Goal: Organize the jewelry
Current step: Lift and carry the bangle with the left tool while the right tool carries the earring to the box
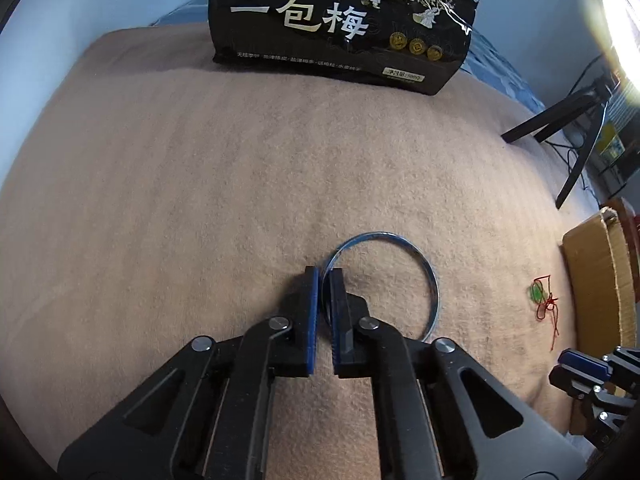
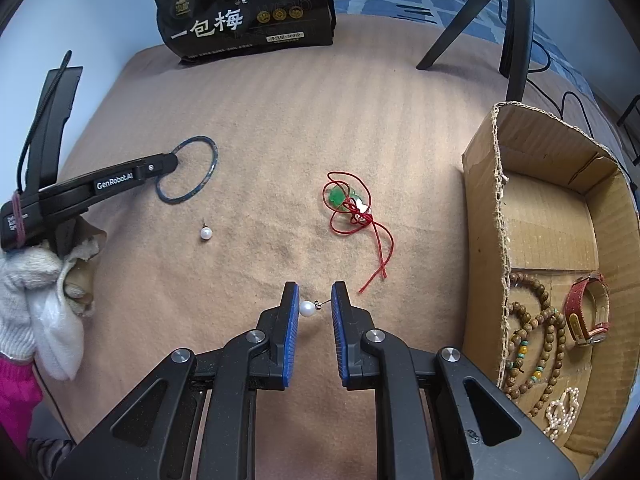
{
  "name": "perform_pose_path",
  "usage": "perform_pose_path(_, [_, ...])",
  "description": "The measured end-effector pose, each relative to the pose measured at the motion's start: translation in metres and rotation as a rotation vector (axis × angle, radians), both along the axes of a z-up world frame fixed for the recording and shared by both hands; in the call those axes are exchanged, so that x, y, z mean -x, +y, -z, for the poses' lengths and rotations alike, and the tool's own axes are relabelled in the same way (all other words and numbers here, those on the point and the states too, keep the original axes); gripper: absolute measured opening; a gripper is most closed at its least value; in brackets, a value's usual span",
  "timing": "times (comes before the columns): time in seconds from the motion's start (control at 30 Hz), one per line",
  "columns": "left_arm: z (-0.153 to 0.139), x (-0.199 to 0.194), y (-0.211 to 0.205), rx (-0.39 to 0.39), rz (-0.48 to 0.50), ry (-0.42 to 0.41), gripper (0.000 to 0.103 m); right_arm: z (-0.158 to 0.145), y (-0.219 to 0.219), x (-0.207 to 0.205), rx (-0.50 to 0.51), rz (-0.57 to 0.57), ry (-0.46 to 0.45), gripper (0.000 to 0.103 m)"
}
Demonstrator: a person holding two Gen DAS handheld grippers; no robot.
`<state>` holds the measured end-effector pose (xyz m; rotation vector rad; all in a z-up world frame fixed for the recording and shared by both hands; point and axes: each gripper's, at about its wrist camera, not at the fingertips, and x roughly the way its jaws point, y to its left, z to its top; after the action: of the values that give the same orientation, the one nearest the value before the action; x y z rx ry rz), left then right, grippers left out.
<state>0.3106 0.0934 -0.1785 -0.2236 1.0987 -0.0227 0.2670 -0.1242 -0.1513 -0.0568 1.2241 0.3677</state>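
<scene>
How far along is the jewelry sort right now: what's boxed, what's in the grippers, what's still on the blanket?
Done: bead bracelets, watch and pearl strand lie in the cardboard box.
In hand: left gripper is shut on the blue bangle; right gripper is shut on a pearl earring.
Left: second pearl earring and red-cord jade pendant.
</scene>
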Motion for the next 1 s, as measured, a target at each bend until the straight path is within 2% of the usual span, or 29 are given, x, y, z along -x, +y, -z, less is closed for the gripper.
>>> perform_pose_path(0.17, [-0.013,0.004,0.002,0.005,-0.009,-0.035,0.002,-0.008,-0.003,0.002,-0.012,0.002,-0.016,0.015])
perform_pose_path(0.43, [-0.062,0.025,-0.007,0.027,0.024,-0.126,0.001,-0.03,-0.01,0.01,-0.049,0.01,-0.057,0.015])
perform_pose_path(0.57, [-0.084,0.039,-0.019,0.029,0.05,-0.163,0.001,-0.044,-0.017,0.017,-0.068,0.015,-0.085,0.015])
perform_pose_path(1.0, [-0.143,0.093,-0.073,0.111,0.142,-0.252,0.001,-0.081,-0.063,0.036,-0.086,0.074,-0.169,0.015])
